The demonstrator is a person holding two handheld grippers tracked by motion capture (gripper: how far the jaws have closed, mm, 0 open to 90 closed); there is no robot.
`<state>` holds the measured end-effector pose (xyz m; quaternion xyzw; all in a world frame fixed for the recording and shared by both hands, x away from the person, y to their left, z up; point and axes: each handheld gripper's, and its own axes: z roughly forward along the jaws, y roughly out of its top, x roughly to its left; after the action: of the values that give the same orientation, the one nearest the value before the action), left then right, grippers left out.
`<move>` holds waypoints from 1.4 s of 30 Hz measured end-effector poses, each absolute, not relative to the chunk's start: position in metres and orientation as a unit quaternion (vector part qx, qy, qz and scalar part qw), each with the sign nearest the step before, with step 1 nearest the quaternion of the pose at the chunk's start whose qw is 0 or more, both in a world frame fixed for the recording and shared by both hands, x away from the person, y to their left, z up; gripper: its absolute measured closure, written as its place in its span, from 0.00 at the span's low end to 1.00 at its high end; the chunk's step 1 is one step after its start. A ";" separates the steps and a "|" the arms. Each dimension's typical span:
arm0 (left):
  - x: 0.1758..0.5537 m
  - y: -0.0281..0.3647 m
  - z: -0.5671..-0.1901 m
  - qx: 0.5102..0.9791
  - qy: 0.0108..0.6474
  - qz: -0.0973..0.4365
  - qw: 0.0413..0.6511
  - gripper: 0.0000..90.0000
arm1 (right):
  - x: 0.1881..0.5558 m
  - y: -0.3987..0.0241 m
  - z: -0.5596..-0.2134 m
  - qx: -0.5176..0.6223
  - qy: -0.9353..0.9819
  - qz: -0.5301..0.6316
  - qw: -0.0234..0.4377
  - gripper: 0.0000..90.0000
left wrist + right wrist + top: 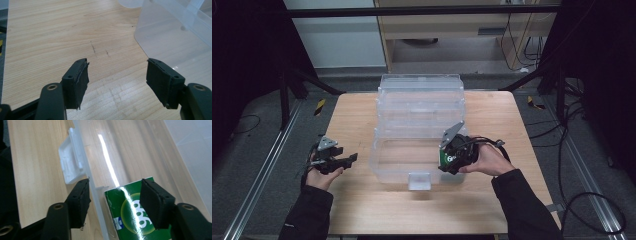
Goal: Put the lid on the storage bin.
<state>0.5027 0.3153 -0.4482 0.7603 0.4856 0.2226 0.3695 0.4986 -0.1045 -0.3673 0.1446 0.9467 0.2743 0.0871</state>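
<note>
A clear plastic storage box (pixel 382 165) stands in the middle of the wooden table (pixel 357 110), its lid (pixel 419 95) folded back behind it. A green pack (pixel 125 212) with white print lies inside the box against its front wall (pixel 97 202). My right gripper (pixel 115 187) hovers at the box's front right and straddles that wall: one jaw outside it, the other over the green pack (pixel 447 160), neither pad seen pressing. My left gripper (pixel 117 62) stands open over bare wood to the left of the box (pixel 170 40), nothing between its jaws.
A white latch (pixel 71 167) sticks out from the box's front wall, also seen at the latch (pixel 419 181) in the high view. Dark frame legs and cables lie on the floor around the table. Bare wood stretches along the table's left and front.
</note>
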 end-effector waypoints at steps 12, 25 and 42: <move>0.505 0.310 -0.449 0.766 0.481 0.220 0.366 0.39 | 0.497 -0.092 -0.371 0.143 0.943 0.289 0.081 0.55; 0.506 0.311 -0.450 0.765 0.483 0.220 0.363 0.40 | 0.496 -0.069 -0.387 0.120 0.953 0.273 0.048 0.64; 0.504 0.314 -0.446 0.763 0.481 0.224 0.369 0.40 | 0.497 -0.062 -0.407 0.137 0.957 0.255 0.003 0.72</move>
<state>0.5039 0.3137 -0.4456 0.7626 0.4814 0.2245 0.3691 0.4973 -0.0620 -0.4072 0.1371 0.9573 0.2547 0.0033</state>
